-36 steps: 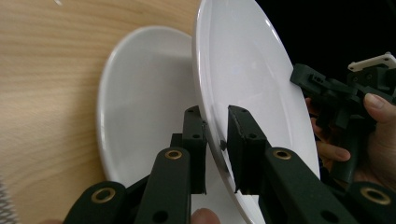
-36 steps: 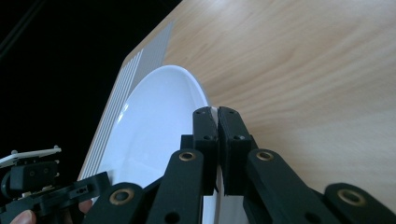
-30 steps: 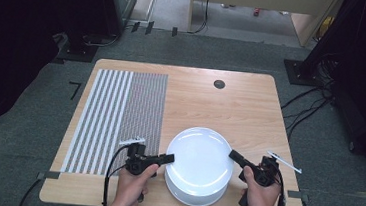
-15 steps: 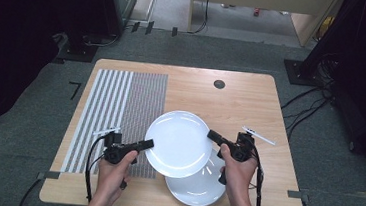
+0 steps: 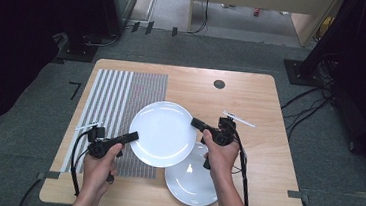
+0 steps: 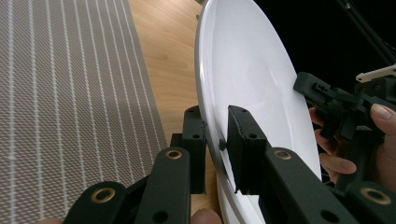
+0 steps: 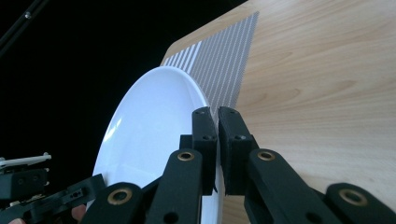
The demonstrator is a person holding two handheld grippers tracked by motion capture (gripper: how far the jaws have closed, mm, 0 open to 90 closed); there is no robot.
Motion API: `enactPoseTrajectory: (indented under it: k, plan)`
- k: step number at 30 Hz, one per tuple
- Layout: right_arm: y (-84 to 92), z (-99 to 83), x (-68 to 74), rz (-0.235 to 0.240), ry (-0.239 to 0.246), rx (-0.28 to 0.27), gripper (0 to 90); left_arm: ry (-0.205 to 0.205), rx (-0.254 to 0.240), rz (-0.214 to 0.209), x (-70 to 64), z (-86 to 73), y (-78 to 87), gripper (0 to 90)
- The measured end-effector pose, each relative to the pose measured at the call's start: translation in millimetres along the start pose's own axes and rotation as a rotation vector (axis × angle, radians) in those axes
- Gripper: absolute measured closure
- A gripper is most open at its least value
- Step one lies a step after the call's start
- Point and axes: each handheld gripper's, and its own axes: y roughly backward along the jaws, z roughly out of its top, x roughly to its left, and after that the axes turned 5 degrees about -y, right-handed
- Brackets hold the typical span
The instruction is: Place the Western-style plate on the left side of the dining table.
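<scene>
Both claws clamped on the top plate (image 5: 162,134). My left claw (image 5: 133,137) pinches its near-left rim, and in the left gripper view the rim sits between the two pads with no gap. My right claw (image 5: 196,122) has the opposite rim, jaws nearly together on the thin edge in the right gripper view (image 7: 217,121).

Progress, as I read it: the lift looks done. The plate hangs between my claws, clear of the table (image 5: 251,104), roughly level.

Below and just to the near side of my right claw the second plate (image 5: 191,181) lies flat on the wood, partly under the held one's edge. So the pair is split.

Left to do: carry and set down. Beyond my left claw lies the striped placemat (image 5: 121,97); the held plate already overlaps its right edge in the high view. Likely target, though I can't confirm it. Past that, the bare far table with a round cable hole (image 5: 219,84).

Nothing released yet.
</scene>
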Motion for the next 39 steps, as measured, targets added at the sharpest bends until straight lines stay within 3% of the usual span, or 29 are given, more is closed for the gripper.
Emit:
enactPoseTrajectory:
  k: [9, 17, 23, 31, 36, 39]
  plan:
    - [-35.3, 7.1, 19.2, 0.005, 0.026, 0.026, 86.8, 0.023, -0.031, 0.036, 17.7, 11.5, 14.5, 78.4]
    - [-61.5, 10.6, 27.7, 0.02, 0.007, 0.046, 86.8, 0.05, -0.07, 0.062, 34.2, 25.3, 26.2, 79.0]
    - [-92.5, 12.9, 40.8, 0.01, 0.018, 0.058, 86.4, 0.068, -0.09, 0.101, 52.0, 38.3, 34.8, 78.9]
    - [-118.1, 15.4, 47.8, -0.007, 0.014, 0.057, 85.9, 0.078, -0.082, 0.129, 70.3, 54.0, 37.2, 79.0]
    - [-144.8, 13.4, 47.4, -0.023, 0.0, 0.075, 85.1, 0.074, -0.071, 0.173, 82.0, 63.9, 40.4, 79.1]
    - [-161.4, 10.3, 44.8, -0.041, -0.006, 0.083, 84.9, 0.1, -0.059, 0.192, 96.2, 68.0, 38.1, 79.0]
